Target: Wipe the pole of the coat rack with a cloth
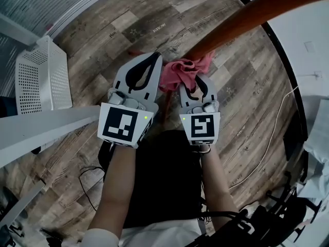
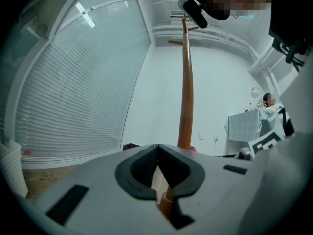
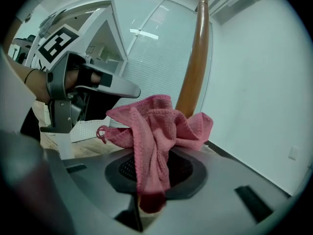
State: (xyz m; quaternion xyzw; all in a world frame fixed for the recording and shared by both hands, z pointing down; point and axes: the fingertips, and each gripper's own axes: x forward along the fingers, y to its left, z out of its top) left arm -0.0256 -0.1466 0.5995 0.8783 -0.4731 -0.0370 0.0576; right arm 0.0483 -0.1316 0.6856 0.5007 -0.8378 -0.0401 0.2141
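Observation:
The coat rack's orange-brown wooden pole point(image 1: 241, 22) rises past my head at the upper right; it also shows as the pole point(image 2: 186, 82) in the left gripper view and the pole point(image 3: 196, 58) in the right gripper view. A pink cloth point(image 1: 182, 72) bunches out of my right gripper point(image 1: 199, 82), which is shut on it close to the pole's lower part. The cloth point(image 3: 155, 131) hangs over the jaws and lies against the pole's base. My left gripper point(image 1: 145, 65) is beside it on the left, shut and holding nothing.
A white perforated basket point(image 1: 41, 76) stands on the wood floor point(image 1: 103, 40) at the left. A grey beam point(image 1: 41, 130) crosses the lower left. A white cable point(image 1: 272, 138) trails along the floor at the right, near the white wall point(image 1: 308, 45).

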